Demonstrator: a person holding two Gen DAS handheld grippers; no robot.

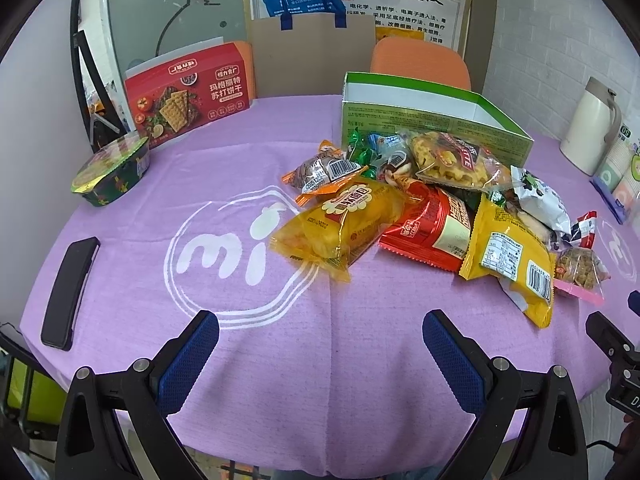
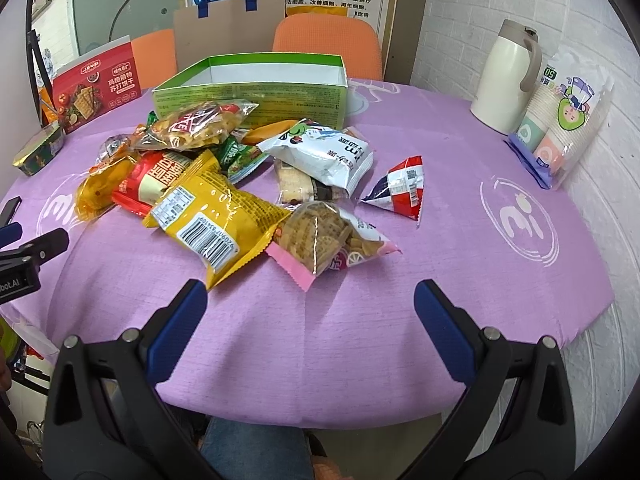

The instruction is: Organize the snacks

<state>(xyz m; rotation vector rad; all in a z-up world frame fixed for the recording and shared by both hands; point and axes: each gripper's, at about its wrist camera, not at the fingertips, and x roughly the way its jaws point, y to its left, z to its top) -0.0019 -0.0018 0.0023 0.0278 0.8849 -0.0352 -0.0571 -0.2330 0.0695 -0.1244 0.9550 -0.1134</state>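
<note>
Both tongs hover level over the near edge of the bench (image 1: 120,240), spread wide and gripping nothing: left tongs (image 1: 320,334), right tongs (image 2: 310,306). The snack pile (image 2: 224,184) lies ahead of both, just before the open green box (image 2: 248,96).

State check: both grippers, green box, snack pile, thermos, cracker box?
left gripper: open, holding nothing
right gripper: open, holding nothing
green box: open-topped, looks empty
snack packets: heaped on the tablecloth, outside the box
thermos: upright, lid on
red cracker box: standing, closed
</note>
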